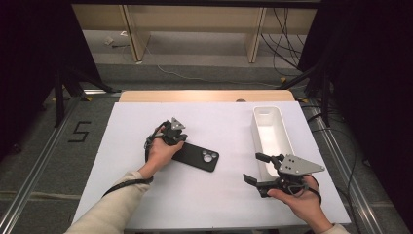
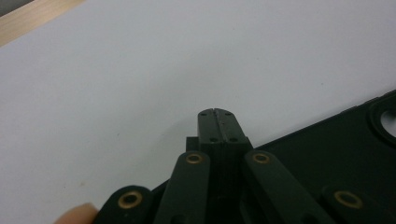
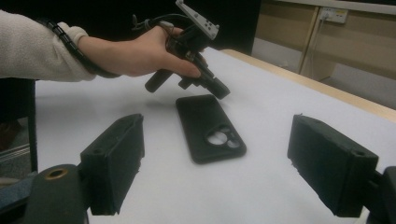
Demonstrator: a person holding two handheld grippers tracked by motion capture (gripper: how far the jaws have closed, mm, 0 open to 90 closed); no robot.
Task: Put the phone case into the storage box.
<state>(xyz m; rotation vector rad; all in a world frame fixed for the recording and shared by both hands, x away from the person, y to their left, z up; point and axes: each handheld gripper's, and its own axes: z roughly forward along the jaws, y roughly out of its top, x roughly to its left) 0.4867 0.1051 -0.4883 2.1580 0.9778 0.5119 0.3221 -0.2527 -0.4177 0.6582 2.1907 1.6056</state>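
Approach step: the left gripper (image 1: 176,138), jaws clenched on nothing, is hovering at the near end of the black phone case (image 1: 197,156) lying flat mid-bench, while the right gripper (image 1: 256,168), jaws released wide, is waiting beside the white bin (image 1: 285,127); next, opening and seating around the case's edge.

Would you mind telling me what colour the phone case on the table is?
The phone case is black, seen best in the right gripper view.

Right gripper (image 3: 224,161) jaws spread wide — black phone case (image 3: 210,128) lies between, farther off.
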